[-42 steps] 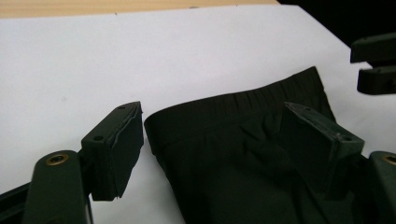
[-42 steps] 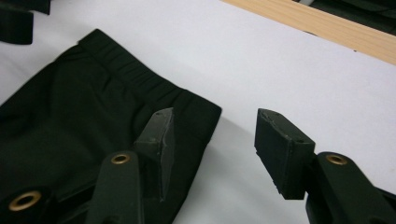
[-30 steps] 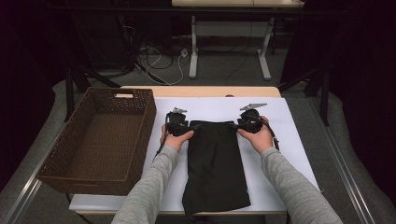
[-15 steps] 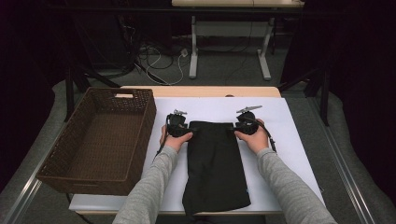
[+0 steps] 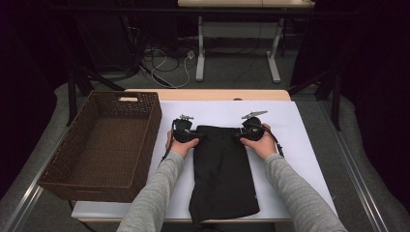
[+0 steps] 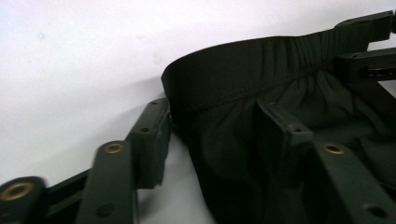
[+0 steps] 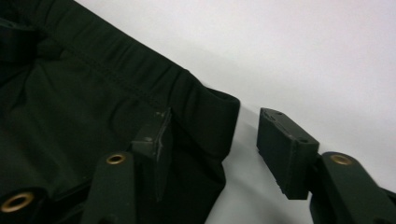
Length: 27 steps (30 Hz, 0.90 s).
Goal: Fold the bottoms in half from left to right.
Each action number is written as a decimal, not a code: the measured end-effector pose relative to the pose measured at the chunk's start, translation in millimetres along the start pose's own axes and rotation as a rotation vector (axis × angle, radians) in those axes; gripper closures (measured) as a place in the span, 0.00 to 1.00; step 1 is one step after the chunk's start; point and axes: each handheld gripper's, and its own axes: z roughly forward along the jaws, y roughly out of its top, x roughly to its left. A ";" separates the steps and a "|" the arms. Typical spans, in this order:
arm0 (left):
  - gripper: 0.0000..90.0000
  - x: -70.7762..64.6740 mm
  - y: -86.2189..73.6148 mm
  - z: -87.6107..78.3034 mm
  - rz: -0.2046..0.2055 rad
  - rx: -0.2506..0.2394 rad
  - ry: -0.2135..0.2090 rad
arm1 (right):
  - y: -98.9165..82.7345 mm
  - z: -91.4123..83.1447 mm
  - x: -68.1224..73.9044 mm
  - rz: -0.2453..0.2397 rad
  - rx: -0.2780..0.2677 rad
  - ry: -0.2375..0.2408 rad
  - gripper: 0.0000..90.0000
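Black folded garment (image 5: pixel 222 174) lying flat mid-desk on the white desk (image 5: pixel 300 145), waistband at 12 o'clock, hem at 6. Left hand-held gripper (image 5: pixel 186 131) at the waistband's 9 o'clock corner, jaws spread astride that corner (image 6: pixel 205 84), just been closing, pads not pressing yet. Right hand-held gripper (image 5: pixel 251 130) at the 3 o'clock corner, jaws spread, one over cloth (image 7: pixel 201 112), one on bare desk. Brown wicker basket (image 5: pixel 58 164) at 9 o'clock, just beside.

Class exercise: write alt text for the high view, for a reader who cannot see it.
A person's two hands hold the left gripper and right gripper at the waistband corners of folded black trousers on a white table. A brown wicker basket stands at the left.
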 end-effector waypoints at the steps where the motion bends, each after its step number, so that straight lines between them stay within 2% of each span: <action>1: 0.58 0.0 -0.1 -0.1 -0.002 0.001 -0.003 | 0.3 0.0 1.4 0.006 0.003 0.004 0.55; 3: 0.62 -0.2 -0.9 -0.3 -0.017 0.001 -0.013 | 0.6 0.1 2.6 0.005 0.009 -0.002 0.58; 5: 0.70 0.1 -1.3 -0.2 -0.032 0.008 -0.038 | 0.8 0.1 4.1 0.013 0.009 0.011 0.65; 9: 0.73 1.9 -2.1 -0.2 -0.042 0.004 -0.048 | 0.7 -0.6 4.0 0.035 0.014 0.028 0.75; 14: 0.80 2.0 -1.7 -0.1 -0.044 0.006 -0.053 | -0.6 -2.9 -0.8 0.115 0.022 0.075 0.88; 19: 0.86 -2.6 2.4 -1.0 -0.001 0.020 -0.030 | -0.8 -4.3 -1.5 0.090 0.015 0.093 0.90; 27: 0.87 -4.8 5.3 -4.1 0.018 0.014 -0.021 | 1.4 -13.3 3.6 0.015 -0.008 0.058 0.90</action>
